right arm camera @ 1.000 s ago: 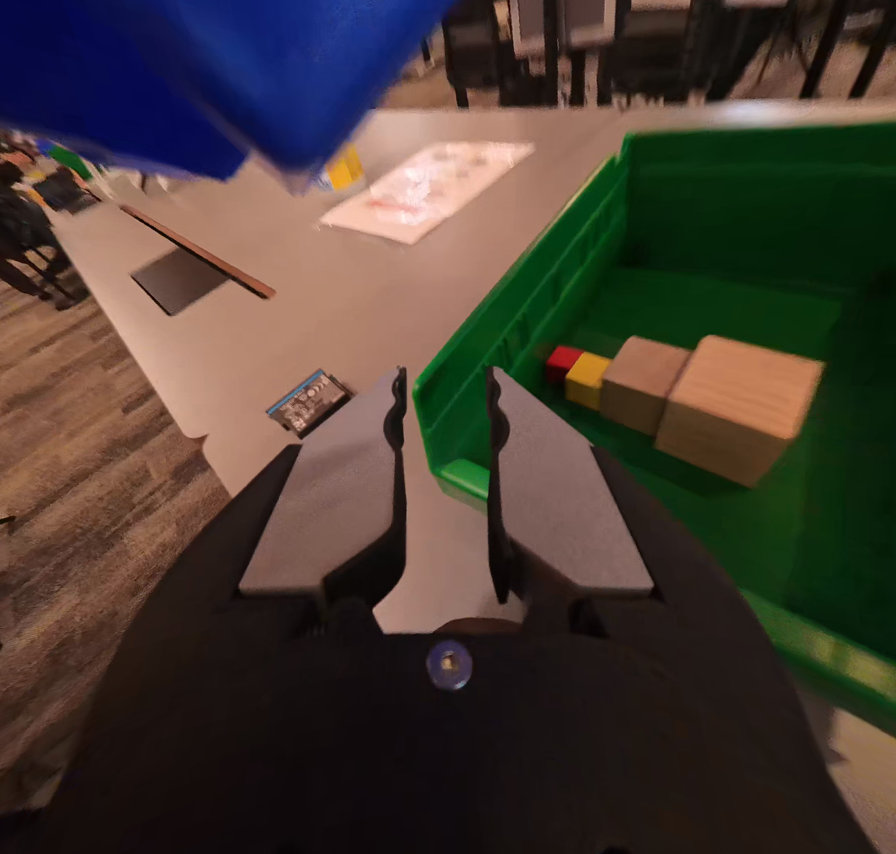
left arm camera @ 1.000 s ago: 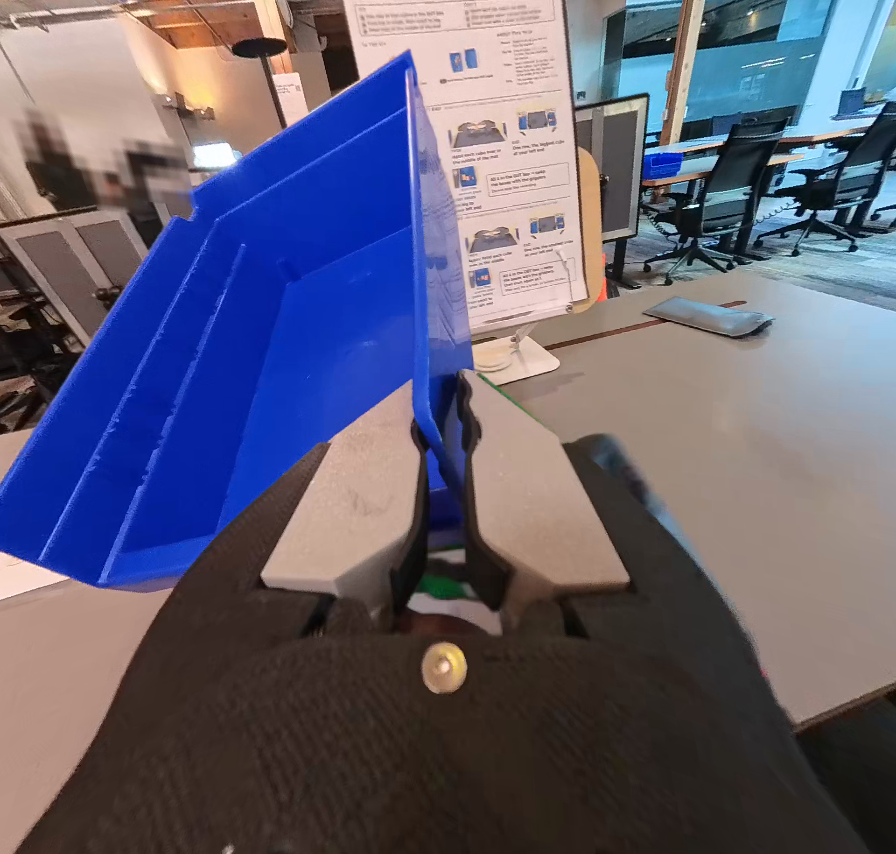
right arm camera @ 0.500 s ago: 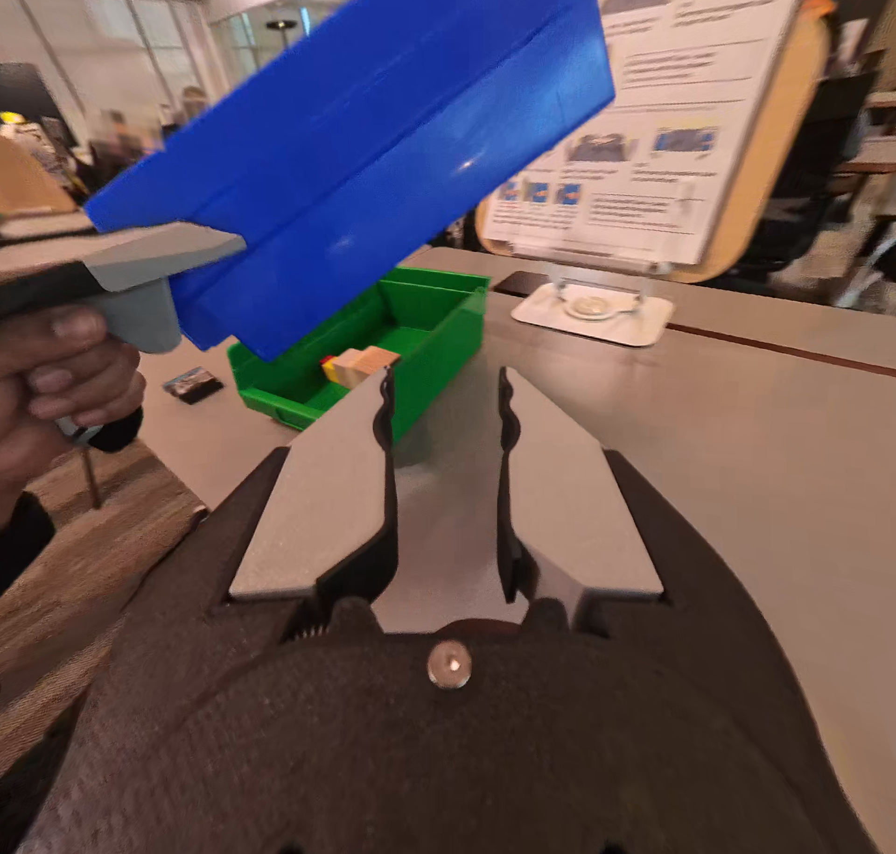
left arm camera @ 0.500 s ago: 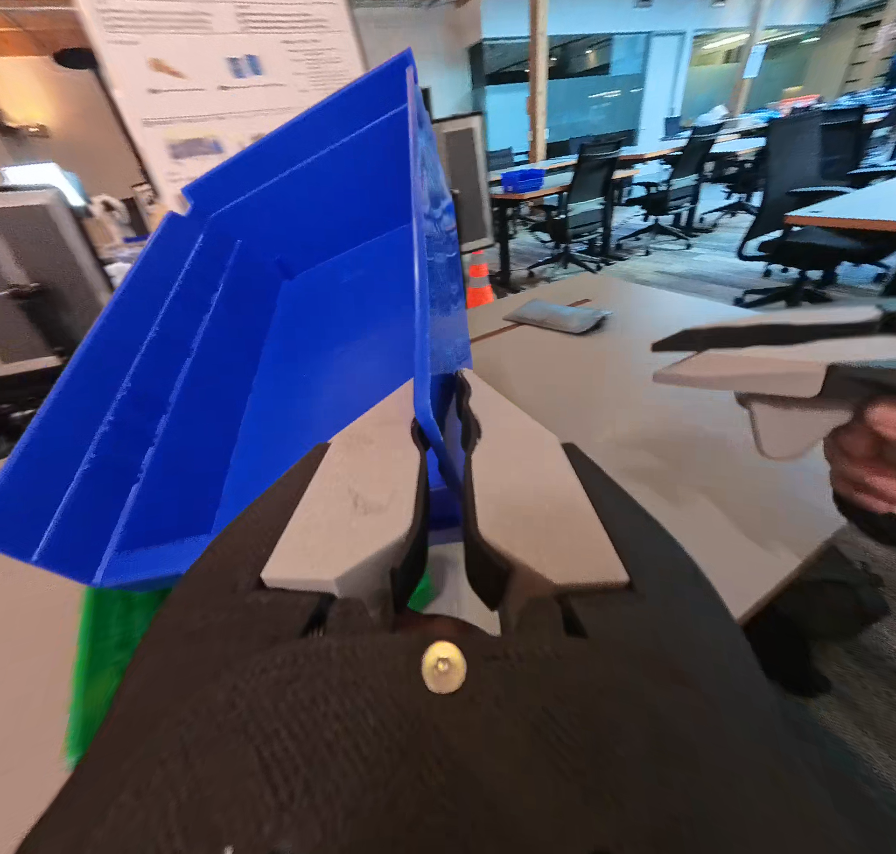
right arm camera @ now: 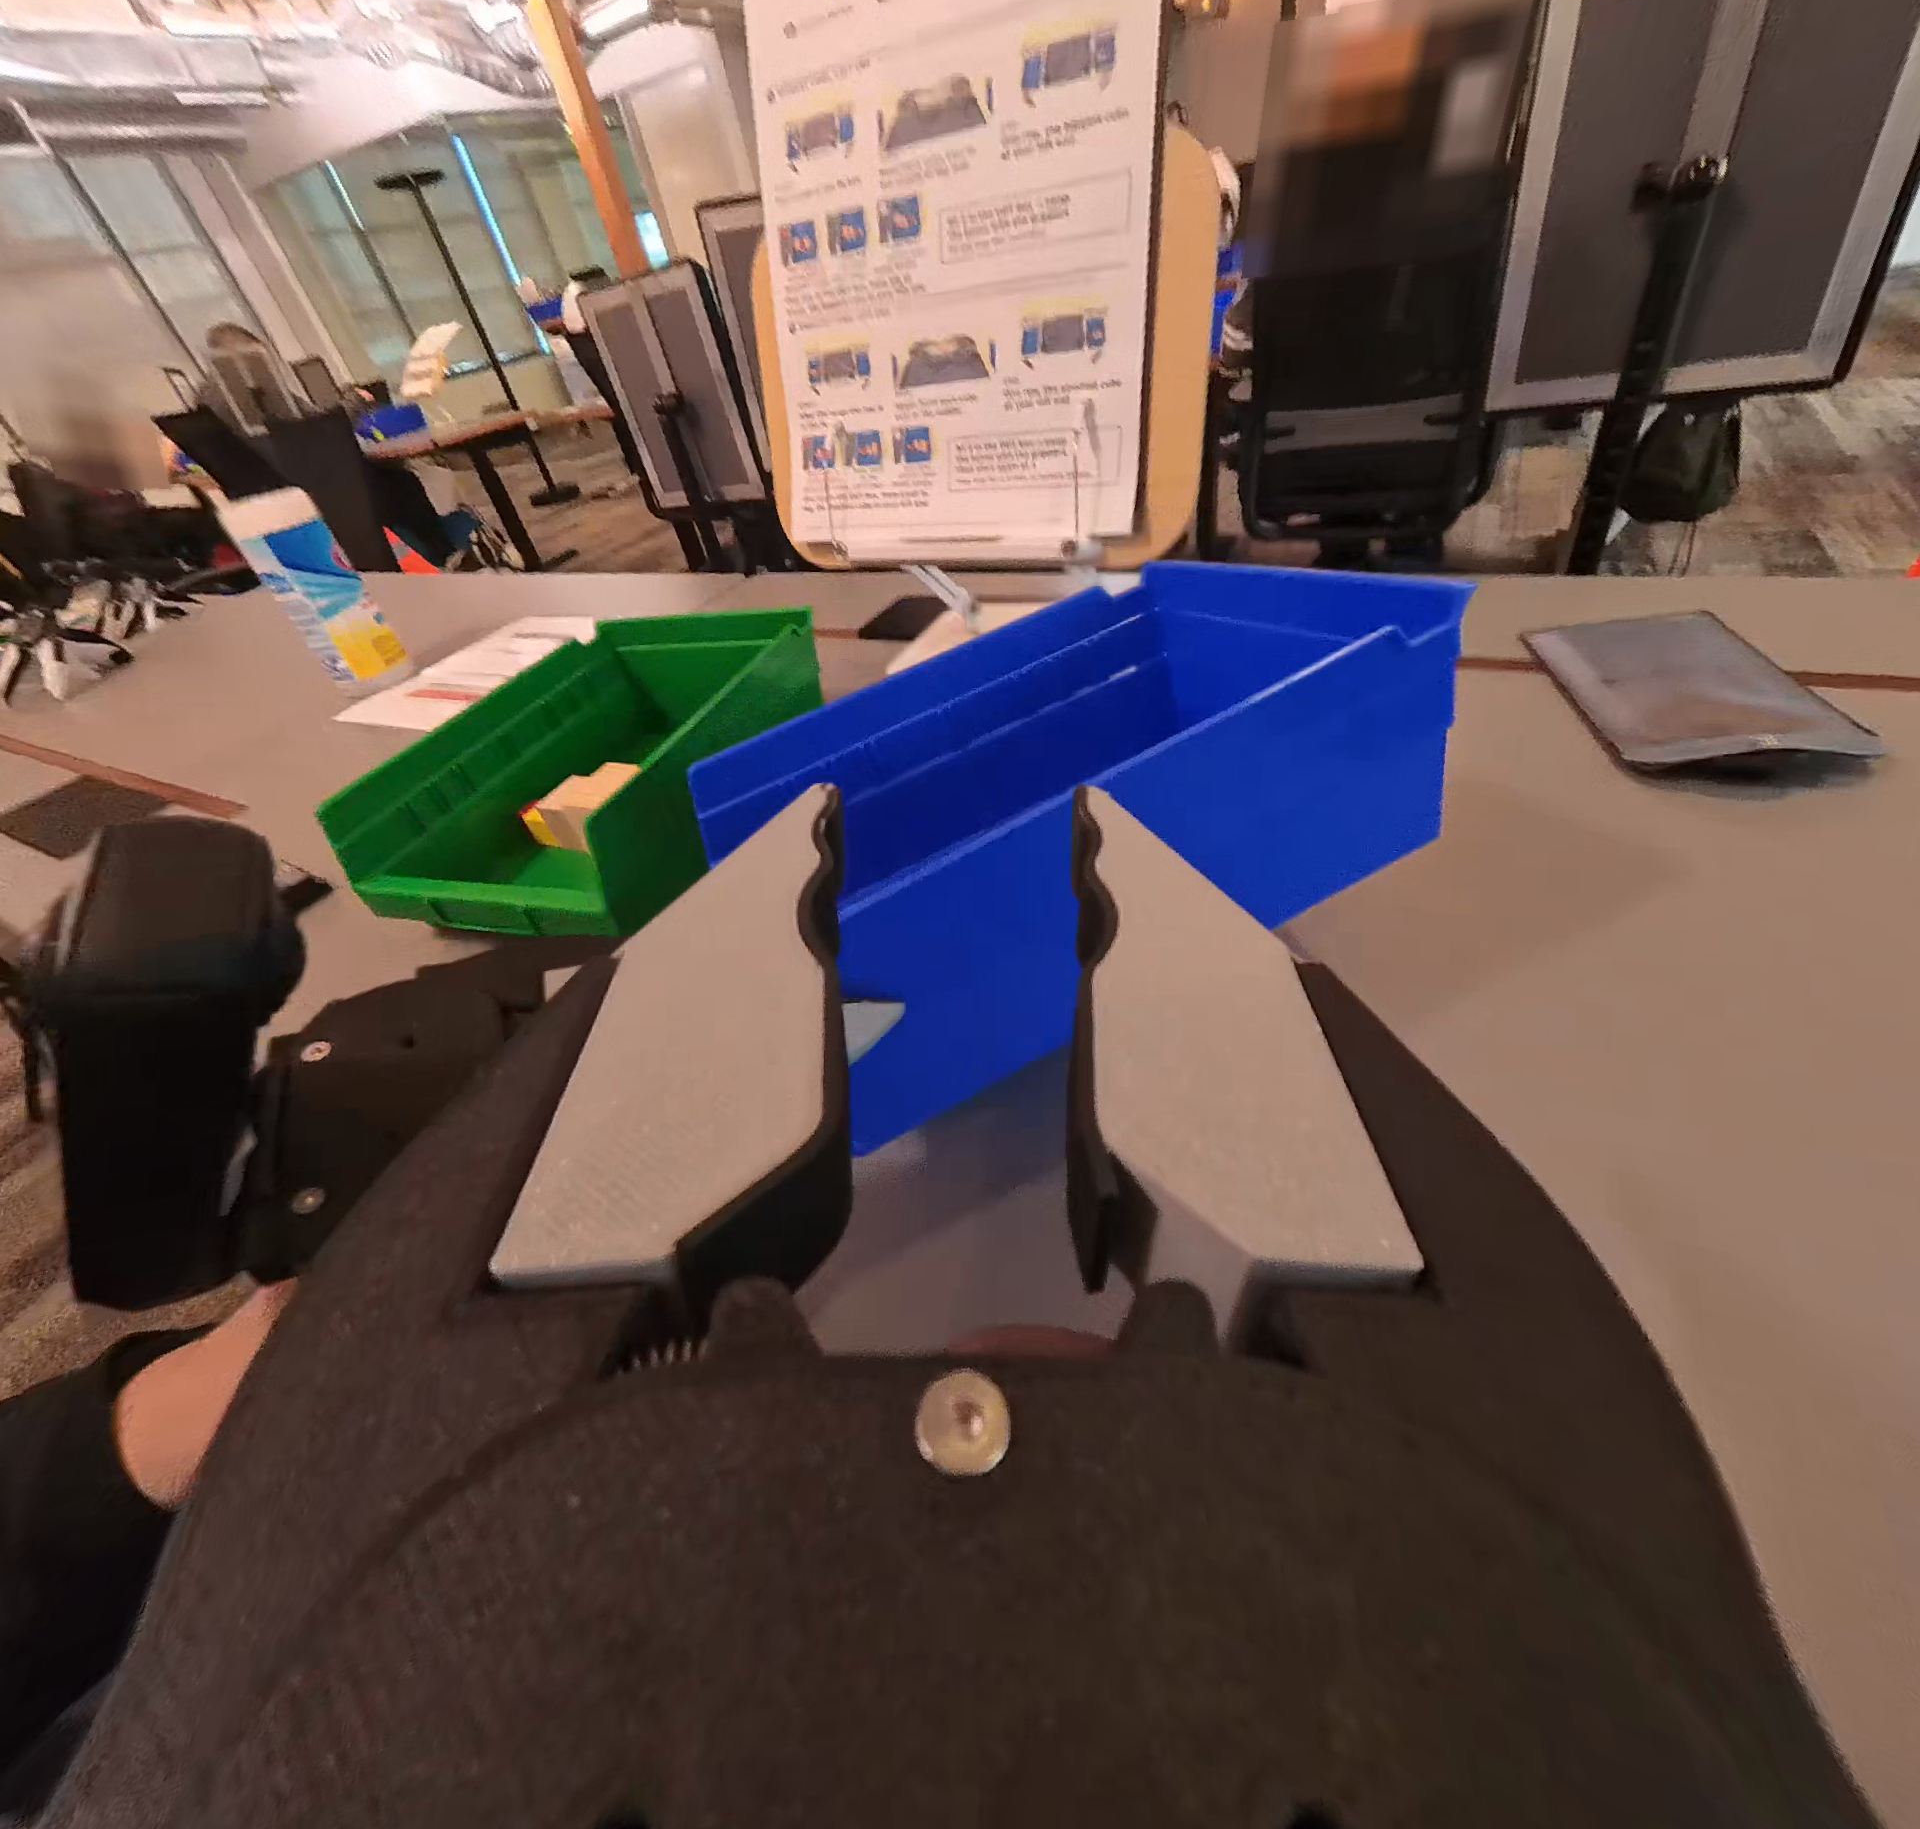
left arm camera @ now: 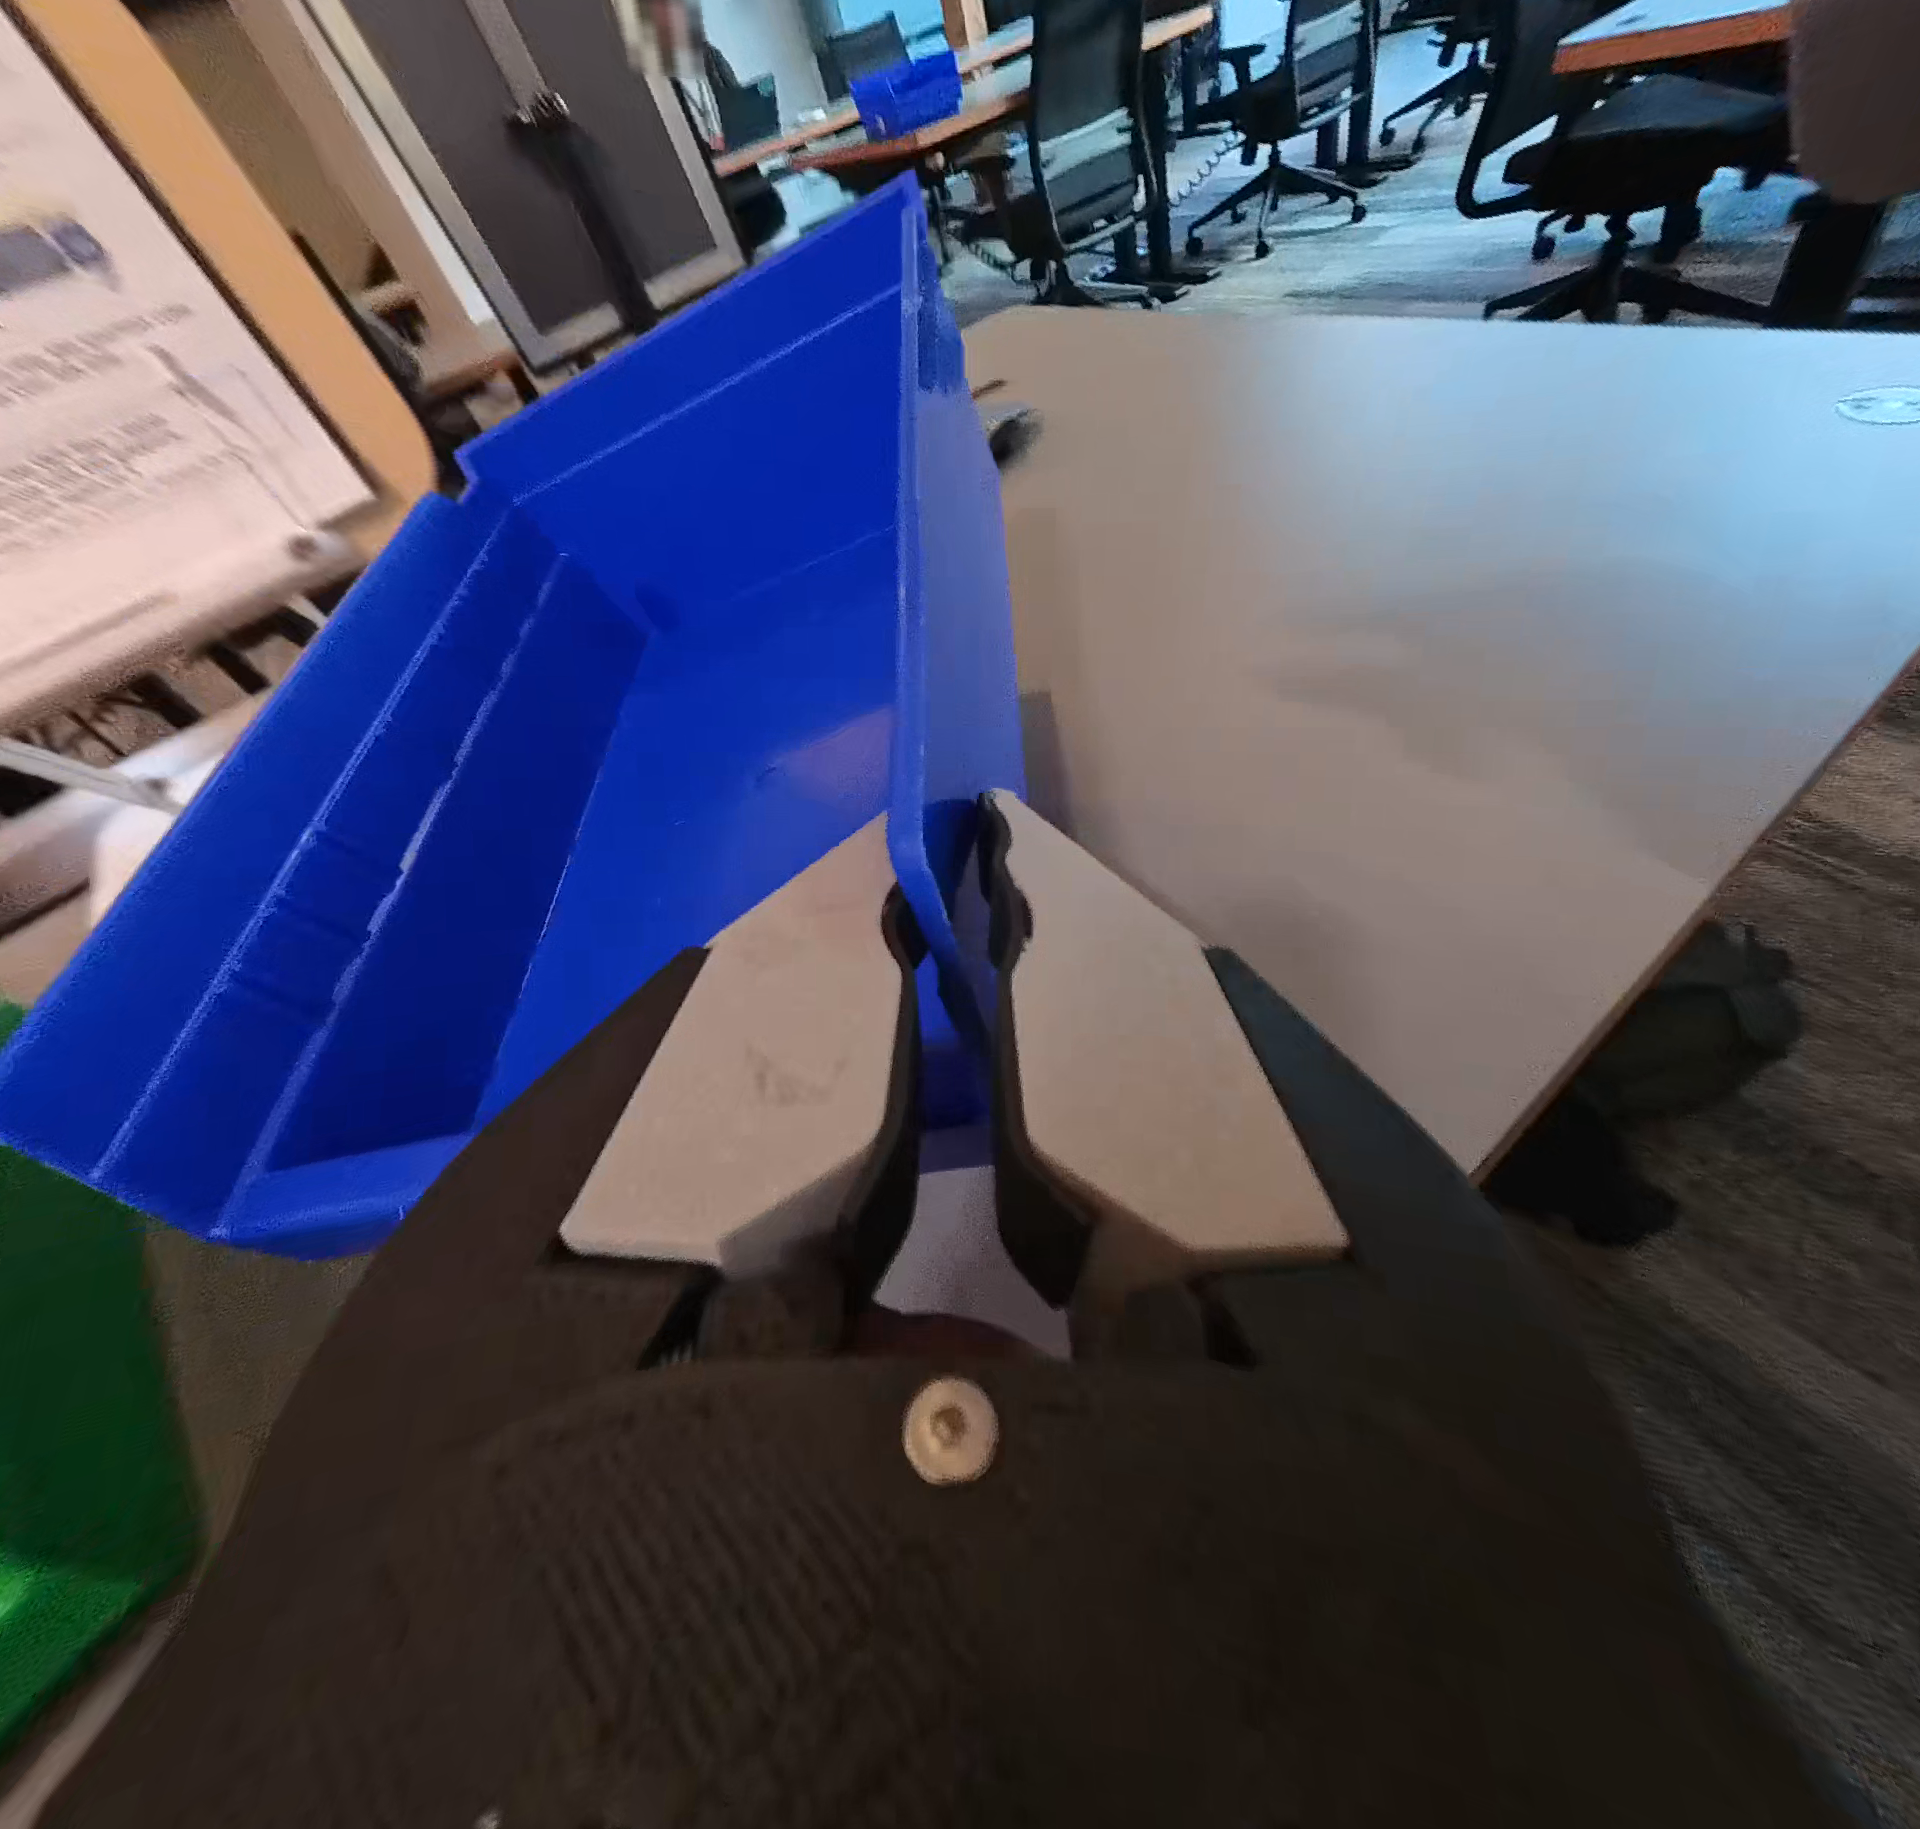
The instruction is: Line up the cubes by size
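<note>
My left gripper (left arm camera: 943,844) is shut on the right side wall of an empty blue bin (left arm camera: 582,844) and holds it tilted. In the right wrist view the blue bin (right arm camera: 1247,740) hangs low over the grey table (right arm camera: 1610,1000), just right of a green bin (right arm camera: 468,844); I cannot tell if it touches the table. The green bin holds a row of cubes: a wooden cube (right arm camera: 590,794) and a small yellow cube (right arm camera: 537,825) show, the rest are hidden by the wall. My right gripper (right arm camera: 956,844) is open and empty, in front of the blue bin.
An instruction board (right arm camera: 966,241) stands behind the bins. A wipes canister (right arm camera: 312,595) and papers (right arm camera: 468,673) lie at the far left, a grey pouch (right arm camera: 1694,688) at the far right. The table edge (left arm camera: 1662,958) runs close on the right in the left wrist view.
The blue bin came down from high in the air to table level beside the green bin. My right gripper swung round to face both bins and stayed open.
</note>
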{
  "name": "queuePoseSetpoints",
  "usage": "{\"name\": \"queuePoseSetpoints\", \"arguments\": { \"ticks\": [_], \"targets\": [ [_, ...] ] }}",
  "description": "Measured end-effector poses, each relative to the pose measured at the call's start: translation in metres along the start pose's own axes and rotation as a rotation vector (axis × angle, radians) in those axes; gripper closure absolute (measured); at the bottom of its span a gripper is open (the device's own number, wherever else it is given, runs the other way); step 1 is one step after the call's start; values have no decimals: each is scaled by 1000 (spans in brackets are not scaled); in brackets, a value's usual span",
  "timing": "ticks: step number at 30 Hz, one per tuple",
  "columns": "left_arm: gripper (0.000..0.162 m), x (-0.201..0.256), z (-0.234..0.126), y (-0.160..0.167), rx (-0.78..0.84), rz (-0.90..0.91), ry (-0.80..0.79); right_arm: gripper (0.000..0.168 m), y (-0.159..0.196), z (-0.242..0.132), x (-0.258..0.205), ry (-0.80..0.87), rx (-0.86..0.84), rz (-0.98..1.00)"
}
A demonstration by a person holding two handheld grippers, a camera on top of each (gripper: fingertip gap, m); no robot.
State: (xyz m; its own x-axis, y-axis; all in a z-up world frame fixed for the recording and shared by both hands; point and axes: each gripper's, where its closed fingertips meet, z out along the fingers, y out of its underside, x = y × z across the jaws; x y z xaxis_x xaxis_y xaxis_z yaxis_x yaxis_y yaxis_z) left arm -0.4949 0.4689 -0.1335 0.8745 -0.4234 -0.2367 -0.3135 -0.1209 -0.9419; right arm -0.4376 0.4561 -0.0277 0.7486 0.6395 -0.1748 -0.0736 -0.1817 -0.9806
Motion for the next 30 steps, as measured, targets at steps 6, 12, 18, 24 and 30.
{"name": "queuePoseSetpoints", "arguments": {
  "ticks": [6, 12, 18, 24, 30],
  "targets": [
    [158, 42, 48, 36, -112, 82, 1, 123, 42, 23, 15, 45, -197, -25],
    [150, 50, -3, 27, -44, 102, 159, 120, 58, 33, 8, 52, -271, -90],
    [103, -67, -99, 43, -37, 76, 68, 118, 98, 53, -61, -185, -418, -130],
    [91, -201, -139, 144, -374, 219, -59, 121, 155, 87, -62, -129, -613, -247],
    [105, -269, -150, 202, -535, 284, -95, 146, 181, 64, 2, 17, -809, -345]
  ]
}}
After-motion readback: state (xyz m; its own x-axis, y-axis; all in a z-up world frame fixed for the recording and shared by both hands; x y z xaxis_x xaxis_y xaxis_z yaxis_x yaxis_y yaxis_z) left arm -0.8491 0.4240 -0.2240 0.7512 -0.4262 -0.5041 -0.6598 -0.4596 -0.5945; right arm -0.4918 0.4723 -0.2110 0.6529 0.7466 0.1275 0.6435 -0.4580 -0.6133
